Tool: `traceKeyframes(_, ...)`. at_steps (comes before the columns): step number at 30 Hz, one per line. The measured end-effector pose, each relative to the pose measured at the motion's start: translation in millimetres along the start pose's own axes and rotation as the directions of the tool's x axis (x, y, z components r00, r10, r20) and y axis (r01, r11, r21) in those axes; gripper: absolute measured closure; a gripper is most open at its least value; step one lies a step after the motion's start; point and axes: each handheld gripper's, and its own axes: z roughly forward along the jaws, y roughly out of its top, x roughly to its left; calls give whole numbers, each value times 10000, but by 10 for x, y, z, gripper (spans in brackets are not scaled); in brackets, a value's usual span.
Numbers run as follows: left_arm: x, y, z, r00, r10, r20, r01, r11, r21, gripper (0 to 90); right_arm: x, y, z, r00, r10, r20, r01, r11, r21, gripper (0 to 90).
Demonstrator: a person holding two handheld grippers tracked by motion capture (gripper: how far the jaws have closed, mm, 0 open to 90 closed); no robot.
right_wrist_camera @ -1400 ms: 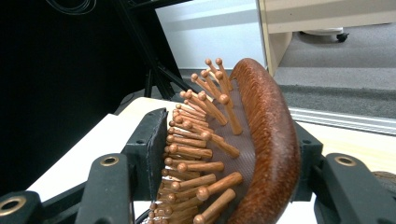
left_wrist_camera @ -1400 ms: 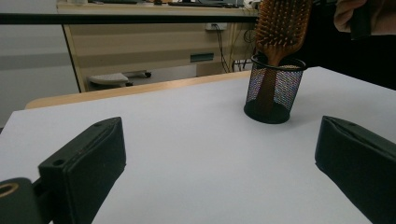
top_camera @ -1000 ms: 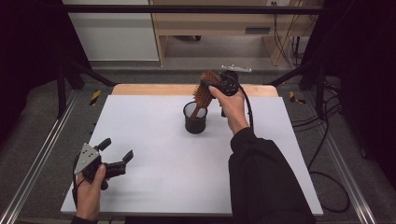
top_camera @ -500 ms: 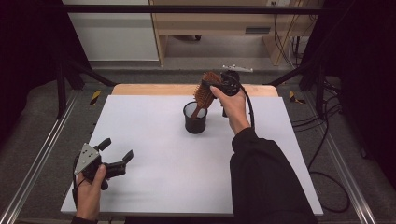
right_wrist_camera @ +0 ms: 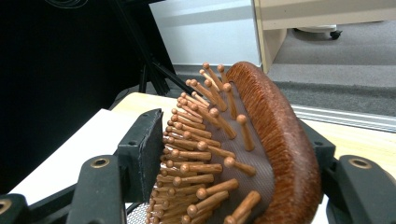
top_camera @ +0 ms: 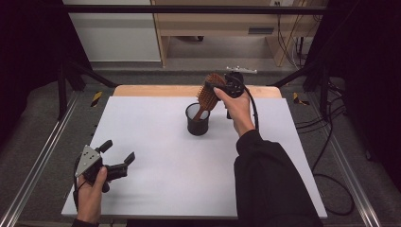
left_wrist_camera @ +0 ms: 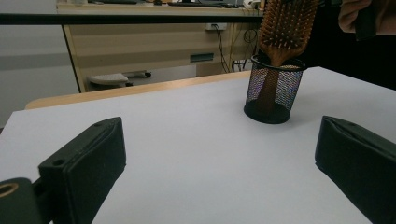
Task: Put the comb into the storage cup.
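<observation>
A white rectangular table (top_camera: 156, 142) with a light wooden far edge carries a black wire-mesh cup (top_camera: 197, 119), standing upright near the far middle.

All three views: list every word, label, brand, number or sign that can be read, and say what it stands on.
None: no readable text stands on the hairbrush, the mesh cup, the table, the left gripper or the right gripper.
Yellow-black hazard stickers beside the table carry stripes, no words.
</observation>
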Motion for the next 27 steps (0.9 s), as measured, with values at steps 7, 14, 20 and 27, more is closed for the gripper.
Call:
traceKeyframes(7,0,0,0,10000,1,5,-1,10000,6,22,-12,-5,-6,10000,2,40,-2,10000,33,361)
traceKeyframes(14,-2,0,1,10000,22,15,-22,10000,17,22,-28,-12,-15,10000,-21,61,21,10000,33,357)
traceKeyframes(20,0,0,1,10000,14,14,-14,10000,13,22,-29,-14,-20,10000,-69,68,68,10000,47,354)
traceKeyframes(27,-3,1,1,10000,27,25,-27,10000,9,22,-27,-18,-25,9999,-103,97,103,9999,35,346)
